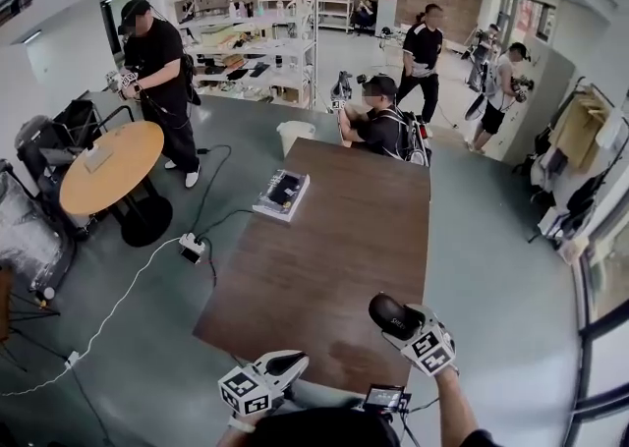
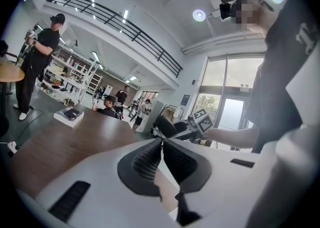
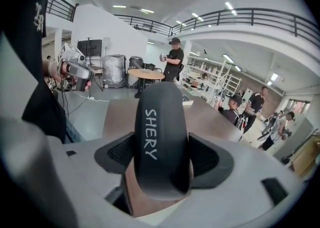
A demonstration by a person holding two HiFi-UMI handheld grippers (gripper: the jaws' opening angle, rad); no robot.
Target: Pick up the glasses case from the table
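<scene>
A black oval glasses case (image 3: 161, 137) with white lettering is clamped between the jaws of my right gripper (image 3: 162, 159). It is lifted above the brown table (image 1: 324, 249) near the front right corner, where the head view shows the case (image 1: 389, 315) sticking out of the right gripper (image 1: 401, 322). The case (image 2: 165, 126) also shows in the left gripper view, off to the right. My left gripper (image 1: 287, 366) hovers at the table's front edge, its jaws closed together with nothing between them (image 2: 162, 144).
A white box with a dark item on it (image 1: 282, 194) lies at the table's far left edge. A seated person (image 1: 378, 119) is at the far end; others stand around. A round wooden table (image 1: 111, 166) and floor cables (image 1: 192, 247) are to the left.
</scene>
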